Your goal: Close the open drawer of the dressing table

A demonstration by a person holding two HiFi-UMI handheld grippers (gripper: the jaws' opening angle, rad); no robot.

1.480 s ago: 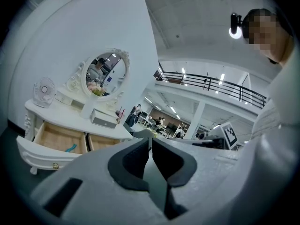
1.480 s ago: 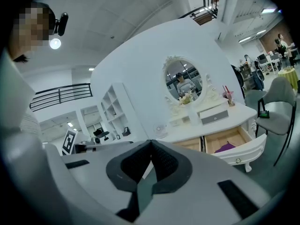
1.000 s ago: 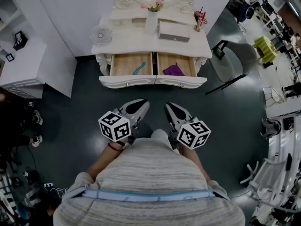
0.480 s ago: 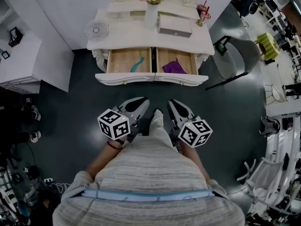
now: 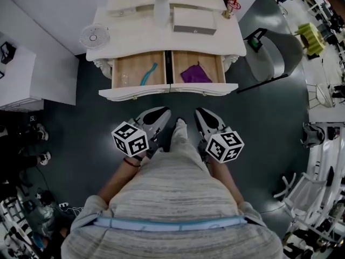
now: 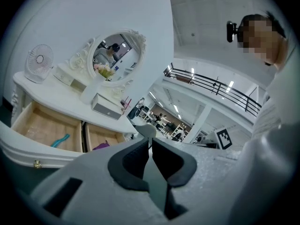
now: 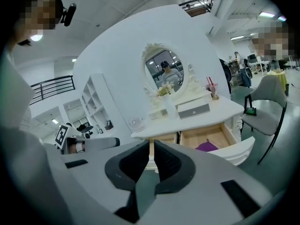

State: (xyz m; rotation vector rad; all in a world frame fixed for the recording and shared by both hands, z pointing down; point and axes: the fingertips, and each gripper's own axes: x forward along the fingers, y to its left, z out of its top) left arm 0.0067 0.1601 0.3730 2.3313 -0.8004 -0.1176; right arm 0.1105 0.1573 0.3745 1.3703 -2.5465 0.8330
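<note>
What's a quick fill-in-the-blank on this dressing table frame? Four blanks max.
1. On the dressing table, the left drawer and right drawer both stand ____.
2. The purple cloth lies in the ____ drawer.
3. The teal item lies in the ____ drawer.
4. The left claw and right claw are both ____, holding nothing.
Missing: open; right; left; shut.

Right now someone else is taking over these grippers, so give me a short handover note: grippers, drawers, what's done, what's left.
Grippers: left gripper shut, empty; right gripper shut, empty. Both are held in front of the body, short of the dressing table, touching nothing.
Things: left drawer is pulled out with a teal item inside; right drawer is pulled out with a purple cloth inside.
Done: nothing yet.
Left: push the drawer fronts in until flush.
</note>
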